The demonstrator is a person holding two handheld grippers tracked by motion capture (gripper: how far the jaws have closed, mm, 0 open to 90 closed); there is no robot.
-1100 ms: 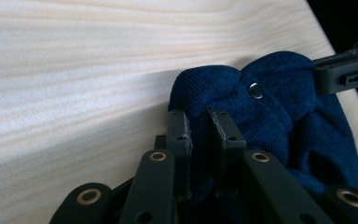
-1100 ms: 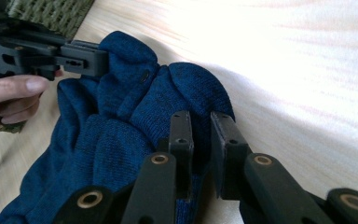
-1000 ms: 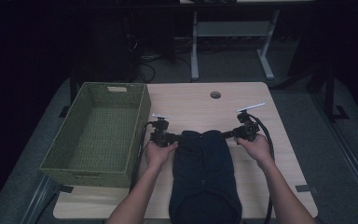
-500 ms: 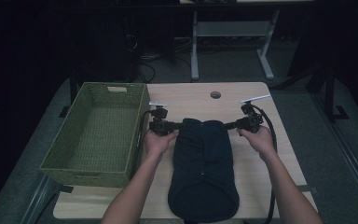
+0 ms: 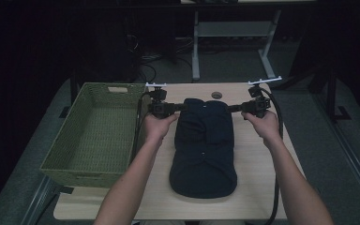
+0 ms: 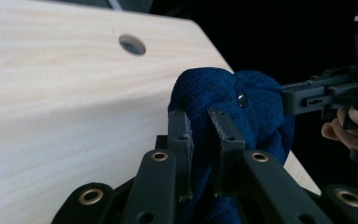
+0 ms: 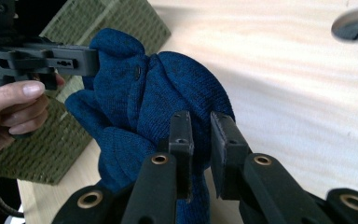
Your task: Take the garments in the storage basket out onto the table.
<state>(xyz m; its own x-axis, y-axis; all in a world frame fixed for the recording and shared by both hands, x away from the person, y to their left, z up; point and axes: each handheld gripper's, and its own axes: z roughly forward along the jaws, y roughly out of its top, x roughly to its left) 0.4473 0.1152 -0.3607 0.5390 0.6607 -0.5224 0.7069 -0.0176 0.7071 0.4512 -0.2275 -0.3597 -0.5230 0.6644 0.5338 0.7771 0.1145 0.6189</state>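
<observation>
A: So, left to right?
B: Green basket (image 5: pixel 93 136) stands just left of the table (image 5: pixel 253 187). Next, the left gripper (image 5: pixel 180 107) pinches the navy sweater (image 5: pixel 204 150) at its far left corner.
A: Its long axis?
B: Runs near to far, collar end away. The right gripper (image 5: pixel 234 108) clamps the far right corner.

The dark navy knit sweater (image 5: pixel 203 150) is lying lengthwise down the middle of the wooden table, folded into a long rounded bundle with small buttons showing. Its far end is getting pinched at both corners and is hanging lifted off the tabletop, while the near end is resting flat.
</observation>
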